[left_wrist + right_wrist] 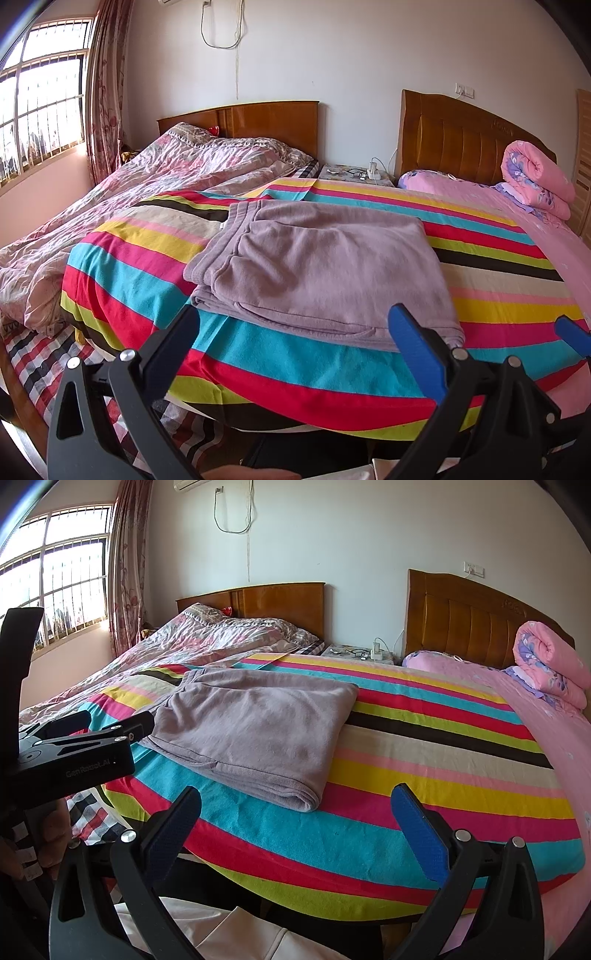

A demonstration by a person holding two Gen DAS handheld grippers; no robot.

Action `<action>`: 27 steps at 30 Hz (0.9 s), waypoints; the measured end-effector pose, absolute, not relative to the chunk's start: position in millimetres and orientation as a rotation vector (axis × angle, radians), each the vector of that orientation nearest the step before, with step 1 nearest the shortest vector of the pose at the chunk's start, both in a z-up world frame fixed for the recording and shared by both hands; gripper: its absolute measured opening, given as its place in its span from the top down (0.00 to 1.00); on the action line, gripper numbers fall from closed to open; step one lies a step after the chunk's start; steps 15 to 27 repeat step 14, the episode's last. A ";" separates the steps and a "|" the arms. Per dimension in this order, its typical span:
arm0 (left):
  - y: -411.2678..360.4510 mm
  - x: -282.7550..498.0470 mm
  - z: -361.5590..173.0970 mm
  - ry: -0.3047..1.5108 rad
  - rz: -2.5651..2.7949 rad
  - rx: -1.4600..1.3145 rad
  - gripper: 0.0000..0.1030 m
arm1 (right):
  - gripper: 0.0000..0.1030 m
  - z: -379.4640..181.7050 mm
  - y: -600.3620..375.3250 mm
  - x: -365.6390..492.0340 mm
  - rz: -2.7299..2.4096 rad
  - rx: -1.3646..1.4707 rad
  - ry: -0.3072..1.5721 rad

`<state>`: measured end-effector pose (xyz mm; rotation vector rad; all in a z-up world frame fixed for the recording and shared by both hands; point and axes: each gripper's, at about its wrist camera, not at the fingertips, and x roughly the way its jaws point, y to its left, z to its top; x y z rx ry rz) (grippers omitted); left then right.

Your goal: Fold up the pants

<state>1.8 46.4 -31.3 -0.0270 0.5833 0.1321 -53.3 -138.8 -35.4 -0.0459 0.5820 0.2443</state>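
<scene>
The mauve pants lie folded in a flat rectangle on the striped blanket, waistband at the far left. They also show in the right wrist view. My left gripper is open and empty, hovering just short of the pants' near edge. My right gripper is open and empty, near the pants' near right corner. The left gripper is visible at the left of the right wrist view, and a blue fingertip of the right gripper shows at the right edge of the left wrist view.
The striped blanket covers the bed's foot. A crumpled floral quilt lies left, a pink sheet with rolled pink quilt right. A nightstand with cables stands between two wooden headboards. A window is at left.
</scene>
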 end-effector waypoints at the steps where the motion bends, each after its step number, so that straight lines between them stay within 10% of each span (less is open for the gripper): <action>1: 46.5 2.2 -31.6 0.586 0.131 -0.029 0.01 | 0.04 -35.2 -139.0 -52.9 0.244 -0.043 0.583; 27: 51.1 10.7 -41.7 0.645 0.133 -0.057 0.01 | 0.04 -36.9 -138.0 -48.9 0.252 -0.035 0.592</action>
